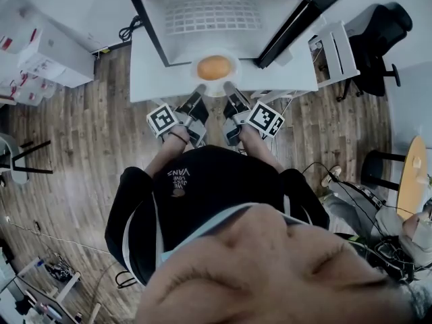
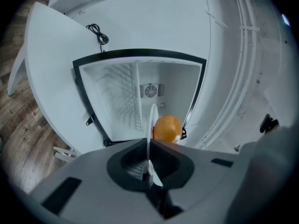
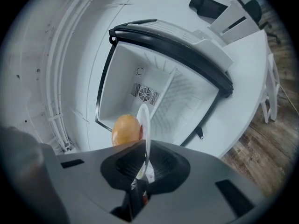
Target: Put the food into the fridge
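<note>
White and thin, the plate (image 1: 214, 92) looks stiff, smooth and probably brittle. I'd judge its rim the only sensible hold, and that is where both claws have it. The left claw (image 1: 200, 90) is pinched tight on the left of the near rim. The orange-brown food (image 1: 214, 67), round like a bun, sits loose at the plate's middle. The right claw (image 1: 229, 89) is pinched on the right of the near rim.

Plate and food hang over the white worktop (image 1: 145, 79), just in front of the open fridge (image 1: 152, 25) and not yet inside it. The load seems light, but the round thing could roll off if the plate tips, so it needs carrying level.

The head view gives the plate flat, with both claws at once. The left gripper view shows the plate edge-on between its jaws, and a small fan (image 2: 151, 91) on the fridge's back wall. The right gripper view shows the inner face of the open door (image 3: 187, 48), which the left one misses.
</note>
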Demonstrator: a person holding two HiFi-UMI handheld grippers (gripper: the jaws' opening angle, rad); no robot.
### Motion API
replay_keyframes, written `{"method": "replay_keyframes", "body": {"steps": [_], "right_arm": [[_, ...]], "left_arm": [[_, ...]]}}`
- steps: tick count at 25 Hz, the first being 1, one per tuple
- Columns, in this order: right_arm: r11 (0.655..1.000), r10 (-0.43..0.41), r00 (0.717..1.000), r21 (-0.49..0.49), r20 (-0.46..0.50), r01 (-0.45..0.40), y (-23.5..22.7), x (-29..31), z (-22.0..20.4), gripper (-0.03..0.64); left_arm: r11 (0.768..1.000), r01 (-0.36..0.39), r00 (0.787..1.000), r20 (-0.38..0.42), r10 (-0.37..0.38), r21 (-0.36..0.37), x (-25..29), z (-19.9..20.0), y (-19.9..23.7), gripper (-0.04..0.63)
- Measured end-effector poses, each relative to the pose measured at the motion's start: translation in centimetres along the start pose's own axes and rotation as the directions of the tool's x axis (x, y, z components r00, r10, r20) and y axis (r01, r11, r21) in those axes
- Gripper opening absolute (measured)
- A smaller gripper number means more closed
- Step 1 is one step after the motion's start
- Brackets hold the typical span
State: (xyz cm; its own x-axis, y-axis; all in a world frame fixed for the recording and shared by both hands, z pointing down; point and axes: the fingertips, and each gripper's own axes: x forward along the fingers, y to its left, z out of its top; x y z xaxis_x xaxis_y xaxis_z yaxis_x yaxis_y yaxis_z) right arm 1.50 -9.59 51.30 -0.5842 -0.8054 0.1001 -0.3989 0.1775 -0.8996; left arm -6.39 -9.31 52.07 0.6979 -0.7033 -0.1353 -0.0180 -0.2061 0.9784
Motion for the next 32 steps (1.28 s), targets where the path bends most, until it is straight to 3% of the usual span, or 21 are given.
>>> {"method": "replay_keyframes", "body": {"steps": [14, 32], "right_arm": [[1.0, -0.021, 0.998, 0.012, 0.053, 0.021, -0.2, 2.2, 0.6, 0.023], [1.0, 0.002, 1.0, -0.001, 0.031, -0.002, -0.8, 5.4, 5.2, 0.023]], "left_arm": [[1.0, 0.014, 0.998, -0.062, -0.015, -0.019, 1.3, 2.3, 0.6, 0.025], [1.0, 0.024, 1.0, -0.018, -0.024, -0.018, 6.0, 4.7, 0.7, 0.025]]}}
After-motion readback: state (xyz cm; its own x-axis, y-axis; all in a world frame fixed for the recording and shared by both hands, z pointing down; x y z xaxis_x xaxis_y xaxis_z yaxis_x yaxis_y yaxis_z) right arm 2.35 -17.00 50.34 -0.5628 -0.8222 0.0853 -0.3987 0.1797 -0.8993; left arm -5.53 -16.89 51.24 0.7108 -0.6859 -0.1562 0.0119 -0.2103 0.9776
